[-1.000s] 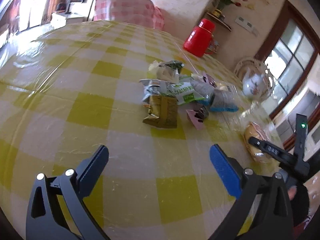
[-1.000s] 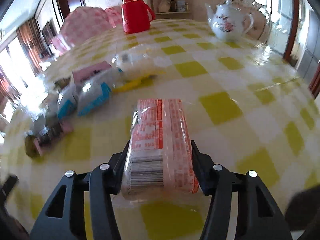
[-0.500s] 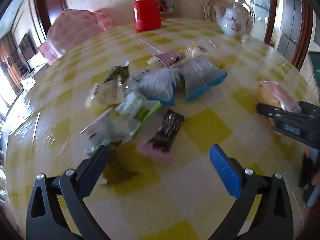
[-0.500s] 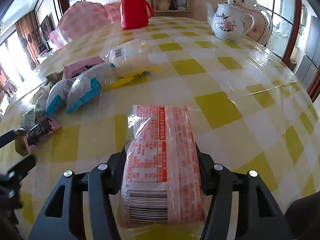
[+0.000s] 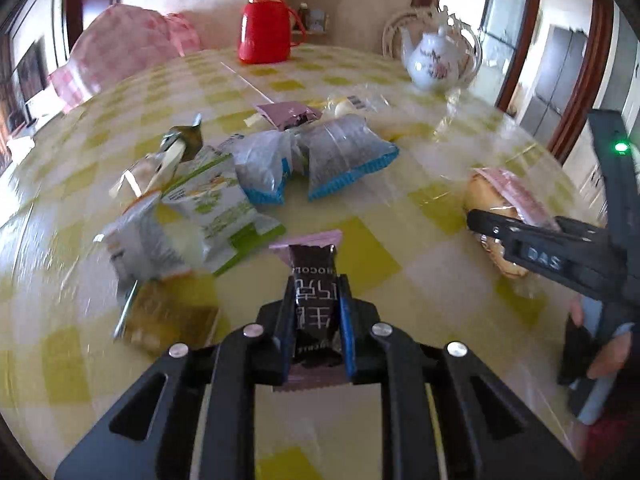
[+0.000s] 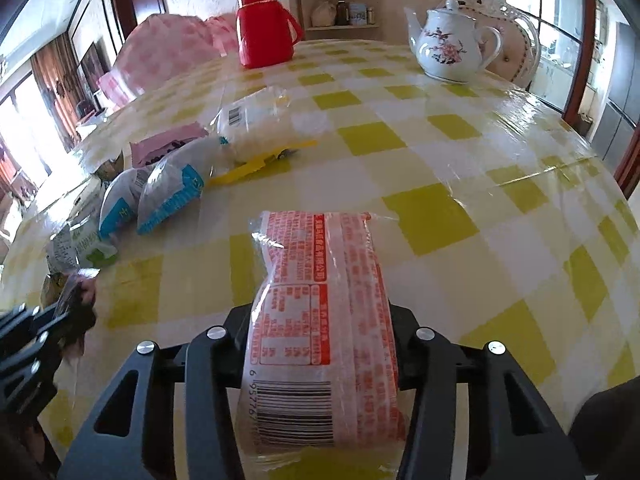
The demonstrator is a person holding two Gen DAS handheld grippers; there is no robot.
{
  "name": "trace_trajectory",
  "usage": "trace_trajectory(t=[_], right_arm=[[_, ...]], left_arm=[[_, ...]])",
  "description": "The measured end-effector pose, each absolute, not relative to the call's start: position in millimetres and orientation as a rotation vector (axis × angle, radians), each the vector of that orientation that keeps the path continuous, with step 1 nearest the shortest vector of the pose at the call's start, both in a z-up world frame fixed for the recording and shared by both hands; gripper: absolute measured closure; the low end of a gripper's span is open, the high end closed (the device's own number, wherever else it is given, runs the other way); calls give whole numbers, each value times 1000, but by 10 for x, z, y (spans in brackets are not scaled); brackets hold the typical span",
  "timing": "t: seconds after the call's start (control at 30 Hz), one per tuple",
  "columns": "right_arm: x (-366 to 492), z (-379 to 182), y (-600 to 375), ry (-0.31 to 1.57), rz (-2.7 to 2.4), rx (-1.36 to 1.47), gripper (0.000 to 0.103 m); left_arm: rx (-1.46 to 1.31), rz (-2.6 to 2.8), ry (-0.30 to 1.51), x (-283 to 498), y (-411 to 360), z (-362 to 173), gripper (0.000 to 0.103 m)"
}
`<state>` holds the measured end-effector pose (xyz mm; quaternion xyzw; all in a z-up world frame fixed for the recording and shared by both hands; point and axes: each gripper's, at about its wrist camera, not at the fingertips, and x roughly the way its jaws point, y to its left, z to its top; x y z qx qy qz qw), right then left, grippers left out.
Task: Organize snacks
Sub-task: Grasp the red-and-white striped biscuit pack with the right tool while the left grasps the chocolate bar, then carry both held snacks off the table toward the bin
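the left hand-held gripper (image 5: 314,312) is seen clamped on a dark chocolate bar (image 5: 313,300) with pink ends, which is held between the blue pads (image 5: 347,334) just above the worktop (image 5: 400,264). the worktop is covered with a yellow and white checked cloth under clear plastic. the right hand-held gripper (image 6: 320,344) is closed on a bread packet (image 6: 320,320) with red print and a barcode; the packet is gripped by its sides and its far end reaches forward over the worktop. in the left wrist view the same packet is seen at the right side, well apart from the other snacks.

a loose group of snacks is found near the middle of the worktop. two clear bags with blue edges (image 5: 312,160) lie side by side, touching each other. a white and green packet (image 5: 216,204) lies just beside them, and a brown packet (image 5: 168,320) lies nearer to the left hand-held gripper, blurred. a pink wrapper (image 5: 288,114) and a clear bag with a barcode label (image 6: 256,124) lie behind the blue-edged bags.

a red flask (image 5: 266,24) and a white teapot (image 6: 452,48) with flowers stand at the far side of the worktop, well apart from each other.
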<state>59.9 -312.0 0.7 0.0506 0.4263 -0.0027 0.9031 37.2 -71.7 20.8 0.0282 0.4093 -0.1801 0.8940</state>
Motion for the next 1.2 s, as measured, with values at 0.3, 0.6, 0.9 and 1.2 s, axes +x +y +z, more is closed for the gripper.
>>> trace_trajectory(t=[0.3,0.6,0.9,1.2], right_arm=[[316,170,-3037,800,72,189,56],[-342,297,-2789,707,154,255,56],[-834,420,-2568,647,210,256,56],[-1141,561,-2334,621,257,213,56]], left_arm=[[-60,-350,755,19,-530,305,84],[-179,-340,689,-243,-290,443,84],[-233,-307,648,-685,-62,474,84],[-200,-276,603,-998,65,614,84]])
